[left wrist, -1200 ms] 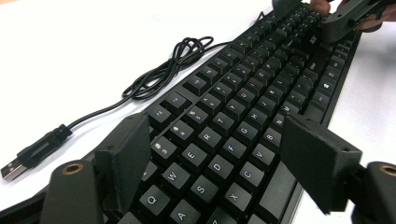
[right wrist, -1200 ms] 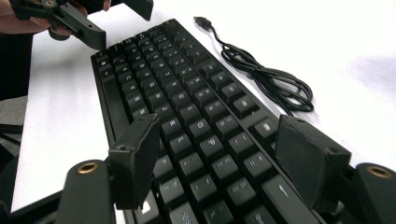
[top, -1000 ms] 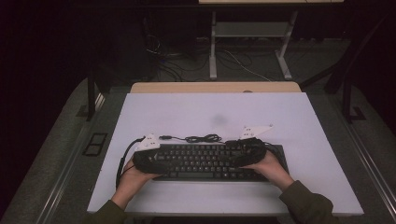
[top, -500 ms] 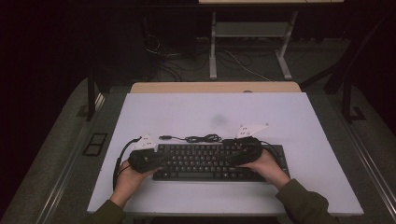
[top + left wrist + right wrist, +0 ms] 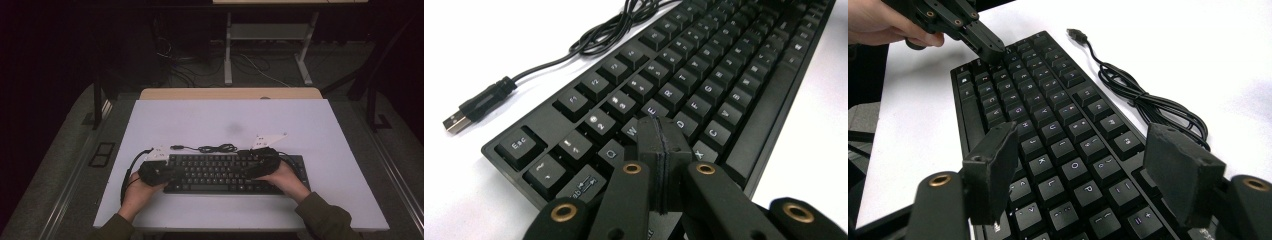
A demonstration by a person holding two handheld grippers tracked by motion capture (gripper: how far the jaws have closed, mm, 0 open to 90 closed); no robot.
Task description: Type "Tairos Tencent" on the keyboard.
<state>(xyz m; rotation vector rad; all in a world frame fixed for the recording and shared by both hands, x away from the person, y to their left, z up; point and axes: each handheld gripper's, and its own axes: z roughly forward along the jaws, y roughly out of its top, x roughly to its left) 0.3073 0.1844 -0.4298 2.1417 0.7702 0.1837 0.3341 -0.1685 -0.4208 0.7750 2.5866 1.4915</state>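
Note:
A black keyboard (image 5: 220, 172) lies on the white table top (image 5: 225, 120), near its front edge. The keyboard's cable (image 5: 212, 148) is coiled just behind it and ends in a loose USB plug (image 5: 474, 107). My left gripper (image 5: 660, 131) is shut with nothing between its jaws, and its tip rests over the letter keys at the keyboard's (image 5: 734, 65) left end, near W and S. In the right gripper view the left gripper (image 5: 990, 47) touches down on those keys. My right gripper (image 5: 1083, 165) is open and hovers over the keys around O, P and L, gripping nothing.
Bare white table top surrounds the keyboard on the far side and to both sides. A wooden strip (image 5: 230, 93) runs along the table's back edge. Beyond it stand a desk frame's legs (image 5: 228, 50) and loose floor cables (image 5: 260, 70) in the dark.
The left gripper has slid slightly left and toward the front over the keyboard's left end. The right gripper and the keyboard have stayed put.

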